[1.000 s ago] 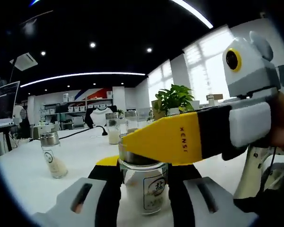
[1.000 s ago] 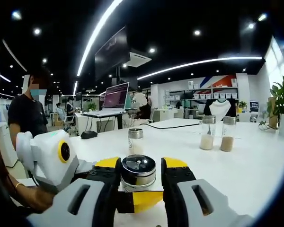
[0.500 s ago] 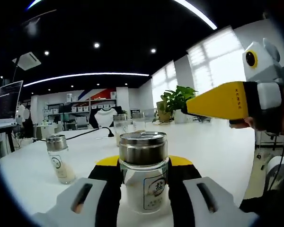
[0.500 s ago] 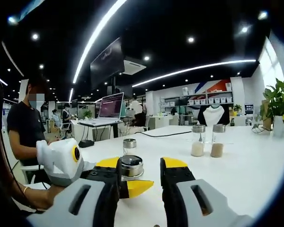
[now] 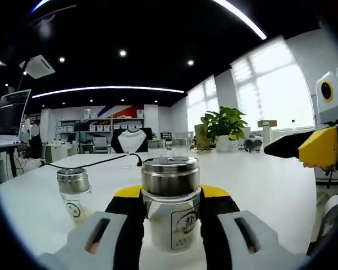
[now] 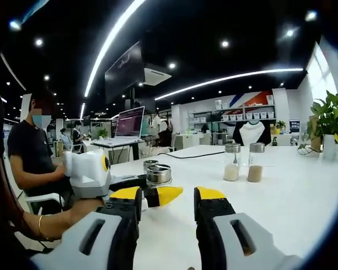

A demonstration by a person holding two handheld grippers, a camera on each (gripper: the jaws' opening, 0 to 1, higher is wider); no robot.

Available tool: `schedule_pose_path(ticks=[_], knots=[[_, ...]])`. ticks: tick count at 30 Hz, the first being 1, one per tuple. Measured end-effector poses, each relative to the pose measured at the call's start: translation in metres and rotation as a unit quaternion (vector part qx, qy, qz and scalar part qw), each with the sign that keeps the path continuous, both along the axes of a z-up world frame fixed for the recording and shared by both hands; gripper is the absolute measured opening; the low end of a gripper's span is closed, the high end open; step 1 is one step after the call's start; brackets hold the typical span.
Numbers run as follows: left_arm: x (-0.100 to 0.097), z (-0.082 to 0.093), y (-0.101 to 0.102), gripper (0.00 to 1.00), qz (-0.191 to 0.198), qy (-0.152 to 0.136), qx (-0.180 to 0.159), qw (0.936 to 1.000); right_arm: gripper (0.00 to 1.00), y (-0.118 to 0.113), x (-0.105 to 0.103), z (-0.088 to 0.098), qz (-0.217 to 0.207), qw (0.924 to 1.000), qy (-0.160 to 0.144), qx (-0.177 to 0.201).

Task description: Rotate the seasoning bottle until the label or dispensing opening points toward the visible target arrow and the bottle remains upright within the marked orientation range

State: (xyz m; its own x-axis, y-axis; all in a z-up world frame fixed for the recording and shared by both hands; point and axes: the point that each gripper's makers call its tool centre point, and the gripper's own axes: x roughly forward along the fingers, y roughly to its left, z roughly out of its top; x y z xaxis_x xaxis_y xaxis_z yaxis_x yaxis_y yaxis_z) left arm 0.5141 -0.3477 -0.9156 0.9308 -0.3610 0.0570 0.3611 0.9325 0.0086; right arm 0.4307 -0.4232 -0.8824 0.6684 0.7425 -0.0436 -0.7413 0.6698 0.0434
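The seasoning bottle [image 5: 170,202] stands upright on the white table [image 5: 259,185], and the left tool [image 5: 170,216] has its two jaws pressed on the glass sides, one on each side, just under the shiny metal lid. The label faces the left gripper view. The right tool [image 6: 167,198] has its jaws apart with nothing between them, and it hangs off to the side of the bottle, not touching it. I see no arrow on the table (it may be hidden under the tool), so the person could easily turn the bottle too far or not far enough. The glass looks smooth, so if the squeeze is soft the jaws may slide round it and the bottle will not turn at all. If the hand tips while it twists, the bottle could lean or fall over, and then it is no longer upright. A smaller bottle [image 5: 74,193] stands near on the left side, and a wide swing could knock it. Two more little bottles [image 6: 232,162] stand farther off, well out of the way.
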Motion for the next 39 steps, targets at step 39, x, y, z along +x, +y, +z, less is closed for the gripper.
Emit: schedule_pose_path(ticks=[39], knots=[[0.061,-0.018,0.005,0.38,0.006,0.052,0.011,0.9986,0.38,-0.025,0.002,-0.014,-0.017,0.9992,0.034,0.009]])
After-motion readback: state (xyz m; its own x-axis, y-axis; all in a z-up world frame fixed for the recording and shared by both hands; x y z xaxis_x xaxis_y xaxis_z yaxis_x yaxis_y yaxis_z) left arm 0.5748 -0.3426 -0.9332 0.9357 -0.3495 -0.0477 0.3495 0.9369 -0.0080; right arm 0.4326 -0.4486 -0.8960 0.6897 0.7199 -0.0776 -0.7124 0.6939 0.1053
